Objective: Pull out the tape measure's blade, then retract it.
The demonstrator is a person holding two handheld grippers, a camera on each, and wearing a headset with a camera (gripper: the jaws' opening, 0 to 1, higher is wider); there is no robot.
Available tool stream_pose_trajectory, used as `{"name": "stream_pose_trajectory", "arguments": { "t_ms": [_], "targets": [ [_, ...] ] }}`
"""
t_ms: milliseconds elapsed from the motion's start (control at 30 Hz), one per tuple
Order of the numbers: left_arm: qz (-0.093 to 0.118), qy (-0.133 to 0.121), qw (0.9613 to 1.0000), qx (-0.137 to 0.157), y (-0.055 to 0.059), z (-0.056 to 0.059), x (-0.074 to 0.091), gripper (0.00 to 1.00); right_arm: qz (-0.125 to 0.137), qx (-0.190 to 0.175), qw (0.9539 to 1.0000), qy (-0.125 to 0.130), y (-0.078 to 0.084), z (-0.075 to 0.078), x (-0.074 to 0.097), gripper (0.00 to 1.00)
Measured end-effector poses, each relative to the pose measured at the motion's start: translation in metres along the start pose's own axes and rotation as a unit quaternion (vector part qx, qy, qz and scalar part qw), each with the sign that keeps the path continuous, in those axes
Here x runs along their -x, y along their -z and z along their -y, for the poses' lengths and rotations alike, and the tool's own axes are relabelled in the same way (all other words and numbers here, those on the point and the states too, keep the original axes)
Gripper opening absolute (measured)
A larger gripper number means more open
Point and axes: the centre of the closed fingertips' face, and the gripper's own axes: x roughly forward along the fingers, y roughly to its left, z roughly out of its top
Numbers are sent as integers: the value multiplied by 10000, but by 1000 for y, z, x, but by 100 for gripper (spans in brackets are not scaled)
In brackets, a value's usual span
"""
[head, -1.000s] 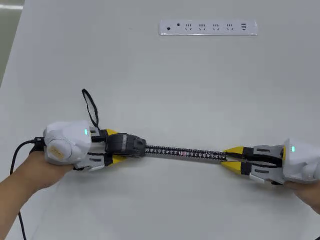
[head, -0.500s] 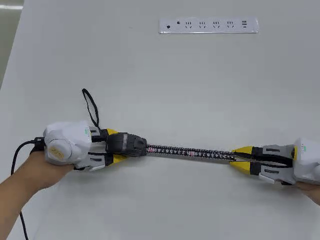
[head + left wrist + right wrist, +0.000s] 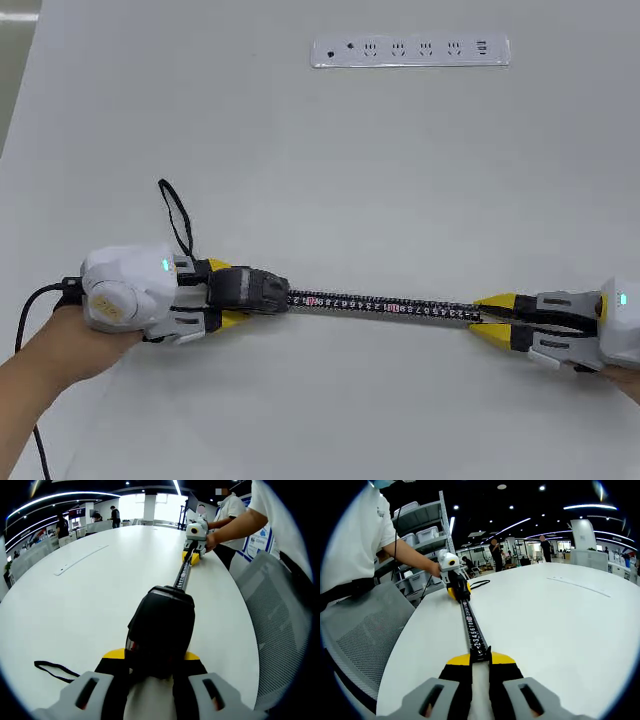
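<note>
Between the pressed-together jaws of the right claw (image 3: 487, 316) sits the tip of the blade (image 3: 385, 306), pinched fast; the left claw (image 3: 230, 292) is clamped around the tape measure's dark case (image 3: 250, 290), one jaw on either side. Straight ahead of each claw, along its own jaws' line, the blade runs to the other, so its long axis spans claw to claw, low over the white surface (image 3: 350, 150), numbers facing up. Retracting, by my judgement, calls for easing the right claw along that axis toward the case while the left holds firm.
</note>
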Motion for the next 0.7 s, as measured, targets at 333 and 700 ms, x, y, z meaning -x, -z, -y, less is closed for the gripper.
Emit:
{"name": "stream_pose_trajectory", "arguments": {
  "t_ms": [333, 700],
  "targets": [
    [1, -2, 10000, -7, 0, 1, 0, 29, -59, -17, 10000, 74, 4, 2, 11, 9],
    [-12, -7, 10000, -26, 0, 2, 0, 29, -114, -117, 9998, 75, 9, 3, 11, 10]
  ]
}}
